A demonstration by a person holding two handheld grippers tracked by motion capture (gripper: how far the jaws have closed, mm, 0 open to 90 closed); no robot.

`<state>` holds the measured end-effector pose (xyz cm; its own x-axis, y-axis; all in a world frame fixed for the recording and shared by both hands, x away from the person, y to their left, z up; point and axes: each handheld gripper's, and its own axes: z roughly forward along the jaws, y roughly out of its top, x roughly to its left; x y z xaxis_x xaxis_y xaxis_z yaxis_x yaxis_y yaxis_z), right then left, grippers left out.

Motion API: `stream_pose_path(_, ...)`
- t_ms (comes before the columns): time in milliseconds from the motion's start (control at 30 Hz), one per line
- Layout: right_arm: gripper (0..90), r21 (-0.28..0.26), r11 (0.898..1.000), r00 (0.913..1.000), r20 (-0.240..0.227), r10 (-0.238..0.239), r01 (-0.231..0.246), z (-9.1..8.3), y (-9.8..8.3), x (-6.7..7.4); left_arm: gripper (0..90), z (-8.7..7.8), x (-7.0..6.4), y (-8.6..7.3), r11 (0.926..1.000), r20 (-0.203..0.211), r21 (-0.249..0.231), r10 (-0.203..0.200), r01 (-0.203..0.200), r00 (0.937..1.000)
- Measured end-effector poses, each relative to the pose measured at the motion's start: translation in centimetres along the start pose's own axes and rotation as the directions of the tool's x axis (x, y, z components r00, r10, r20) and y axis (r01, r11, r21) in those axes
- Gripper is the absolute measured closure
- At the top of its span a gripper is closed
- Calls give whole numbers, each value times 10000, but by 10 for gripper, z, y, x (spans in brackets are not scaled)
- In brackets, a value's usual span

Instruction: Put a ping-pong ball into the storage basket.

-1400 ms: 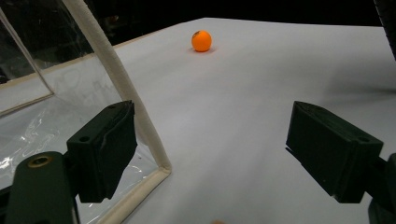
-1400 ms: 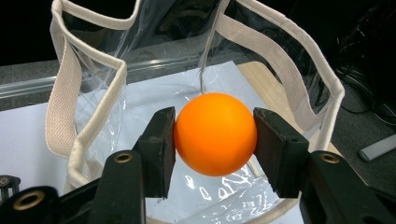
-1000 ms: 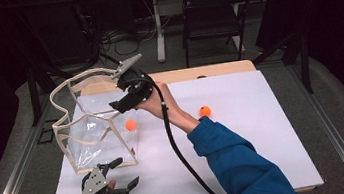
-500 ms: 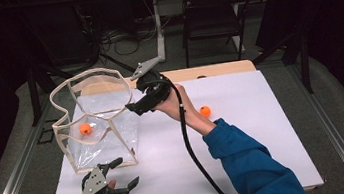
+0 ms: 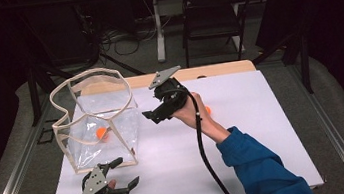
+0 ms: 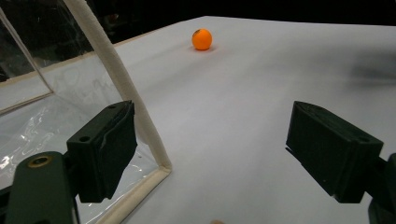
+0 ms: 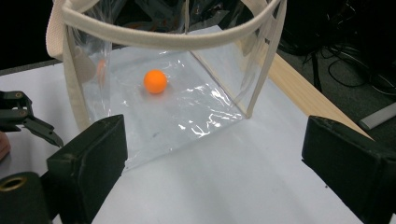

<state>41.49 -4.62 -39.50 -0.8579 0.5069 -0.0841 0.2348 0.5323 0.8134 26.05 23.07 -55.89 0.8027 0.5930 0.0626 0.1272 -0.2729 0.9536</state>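
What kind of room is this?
Probably a lab or recording studio: dark curtains hang around a white-topped table, cables lie on the floor, and a folding chair stands behind.

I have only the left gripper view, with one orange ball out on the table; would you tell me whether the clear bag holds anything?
Observer: Yes, a second orange ball lies on the floor of the clear bag.
Operator: Thank you. Where is the right gripper?
Observer: The right gripper hangs beside the bag, pointing at it. Its jaws have just been opening, with nothing between them.
Operator: Is the ball on the table free?
Observer: In the high view the table ball sits just behind the right hand, partly hidden by it and ungripped.
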Motion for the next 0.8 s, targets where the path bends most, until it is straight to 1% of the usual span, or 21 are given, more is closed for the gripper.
stream_pose_path(100, 58, -30, 10000, 10000, 44, 13, -13, -4, -7, 0, 161, 0, 0, 0, 10000, -12, -12, 13, -13, 10000)
stream_pose_path(200, 54, 68, 10000, 10000, 94, -19, 19, -5, -12, 1, 161, 0, 0, 0, 10000, -7, -17, 19, -19, 10000)
stream_pose_path(233, 52, 157, 9999, 10000, 94, -9, 8, -7, -18, 1, 161, 0, 0, 0, 10000, -13, -3, 6, -6, 10000)
stream_pose_path(333, 50, 213, 9998, 9999, 126, 48, -51, -7, -28, 1, 161, 0, 1, 0, 10000, -25, -7, -8, 8, 10000)
stream_pose_path(467, 45, 321, 9993, 9995, 260, 179, -187, -7, -42, -1, 161, 0, 0, 0, 10000, -34, -18, 5, -5, 10000)
stream_pose_path(500, 45, 321, 9993, 9995, 260, 179, -187, -7, -42, -1, 161, 0, 0, 0, 10000, -34, -18, 5, -5, 10000)
stream_pose_path(567, 41, 324, 9988, 9990, 257, 356, -364, -7, -51, -3, 161, 0, 0, 0, 10000, -42, -21, 4, -4, 10000)
stream_pose_path(633, 39, 340, 9984, 9986, 272, 453, -462, -7, -56, -4, 161, 0, 0, 0, 10000, -49, -22, 11, -11, 10000)
stream_pose_path(667, 39, 340, 9984, 9986, 272, 453, -462, -7, -56, -4, 161, 0, 0, 0, 10000, -58, -38, -7, 6, 10000)
stream_pose_path(767, 36, 330, 9981, 9982, 297, 513, -523, -7, -66, -5, 161, -1, 0, 0, 10000, -59, -59, -18, 18, 10000)
stream_pose_path(800, 36, 330, 9981, 9982, 297, 513, -523, -7, -66, -5, 161, -1, 0, 0, 10000, -57, -69, -14, 13, 10000)
